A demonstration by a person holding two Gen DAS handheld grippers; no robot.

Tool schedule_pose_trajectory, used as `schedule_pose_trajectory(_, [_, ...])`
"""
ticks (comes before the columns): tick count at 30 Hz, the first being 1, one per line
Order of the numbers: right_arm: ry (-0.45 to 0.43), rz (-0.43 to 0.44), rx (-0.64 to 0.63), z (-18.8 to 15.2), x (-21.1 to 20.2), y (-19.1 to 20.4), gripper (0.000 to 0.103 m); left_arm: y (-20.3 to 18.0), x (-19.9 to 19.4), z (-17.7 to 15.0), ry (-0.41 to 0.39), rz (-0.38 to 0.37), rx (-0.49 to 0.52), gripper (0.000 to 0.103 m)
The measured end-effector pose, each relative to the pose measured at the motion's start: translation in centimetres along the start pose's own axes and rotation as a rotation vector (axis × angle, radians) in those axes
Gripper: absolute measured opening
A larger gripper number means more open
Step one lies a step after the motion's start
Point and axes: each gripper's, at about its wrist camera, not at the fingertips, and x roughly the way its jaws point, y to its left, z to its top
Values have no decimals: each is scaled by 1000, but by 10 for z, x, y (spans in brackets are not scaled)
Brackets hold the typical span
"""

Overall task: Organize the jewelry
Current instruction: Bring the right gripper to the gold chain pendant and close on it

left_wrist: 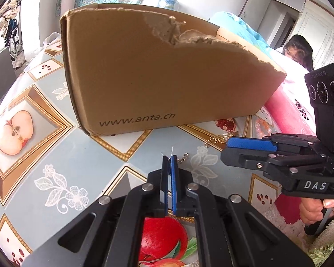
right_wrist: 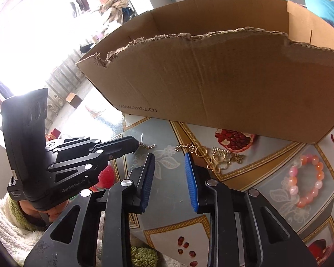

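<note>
one cardboard box (right_wrist: 211, 71), one bead bracelet (right_wrist: 305, 181)

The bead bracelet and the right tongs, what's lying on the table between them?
In the right wrist view, a gold chain with charms lies between the bead bracelet and the right tongs.

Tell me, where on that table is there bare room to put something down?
Bare cloth lies left of the cardboard box, around the printed halved apple. It is crowded in front of the box: the gold chain, the bead bracelet, and both the left gripper and right gripper.
</note>
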Motion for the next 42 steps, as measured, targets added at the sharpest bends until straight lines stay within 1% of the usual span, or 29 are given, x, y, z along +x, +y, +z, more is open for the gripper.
schedule_pose_trajectory(3, [25,-19,4,3,8,-1,23,1,0,-1,-5,-1,1,2])
schedule_pose_trajectory(5, [23,-33,6,5,8,-2,19,1,-1,-1,-8,0,6,2])
schedule_pose_trajectory(7, [19,-64,4,6,7,-4,19,0,-1,-1,-10,1,10,2])
schedule_pose_trajectory(12, [15,-106,-5,9,8,-3,19,2,-1,-1,-13,-11,1,2])
schedule_pose_trajectory(16, [15,-104,-26,15,12,-1,22,4,-1,-2,-15,-19,-7,2])
schedule_pose_trajectory(20, [9,-120,-71,18,18,8,22,5,-1,-3,-17,-24,-16,2])
schedule_pose_trajectory(24, [3,-168,-151,13,23,24,22,5,-1,-3,-19,-24,-15,2])
schedule_pose_trajectory(27, [-4,-228,-222,9,25,34,19,5,-2,-4,-21,-26,-17,2])
schedule_pose_trajectory(28, [-6,-236,-237,5,25,32,16,6,-2,-4,-23,-25,-17,2])
schedule_pose_trajectory(29, [-5,-233,-238,5,25,32,7,6,-2,-4,-24,-25,-16,2])
schedule_pose_trajectory(30, [-4,-229,-230,5,25,32,3,5,-2,-4,-24,-25,-17,2])
schedule_pose_trajectory(32, [-5,-225,-222,4,24,31,3,5,-2,-4,-25,-24,-16,2])
schedule_pose_trajectory(35, [-11,-167,-153,7,17,23,0,5,-2,-5,-28,-22,-15,2])
schedule_pose_trajectory(39, [-40,-120,-83,10,0,9,0,4,-2,-5,-31,-19,-13,2])
schedule_pose_trajectory(42, [-67,-106,-62,13,-15,4,0,3,-2,-5,-34,-18,-13,2])
